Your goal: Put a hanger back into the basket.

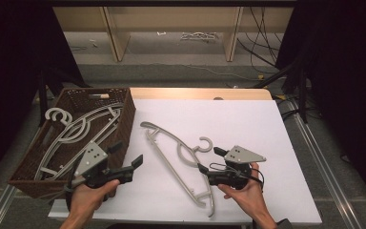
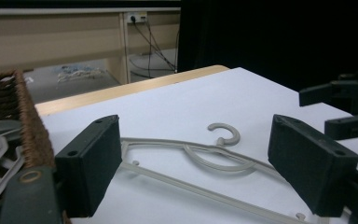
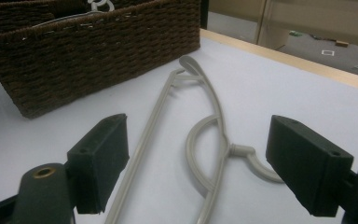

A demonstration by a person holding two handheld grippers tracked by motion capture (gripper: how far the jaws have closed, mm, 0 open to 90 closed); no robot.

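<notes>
Looking down from the high view, I see a grey plastic hanger (image 1: 178, 160) lying flat on the white tabletop (image 1: 248, 124), in the middle of the frame, its hook pointing toward the right. My left hand-held gripper (image 1: 126, 160) sits at the lower left of that frame, just beside the near corner of the brown wicker basket (image 1: 124, 119), its jaws spread wide with nothing between them. In the left gripper view the hanger (image 2: 205, 154) lies across the centre, beyond the two open pads, apart from them. My right hand-held gripper (image 1: 209, 160) is at the lower centre-right, also spread wide and holding nothing, right next to the hanger's hook and lower arm. In the right gripper view the hanger (image 3: 214, 121) runs up between the pads, untouched, with the basket (image 3: 98, 56) at the upper left. More grey hangers (image 1: 74, 136) lie inside the basket.
</notes>
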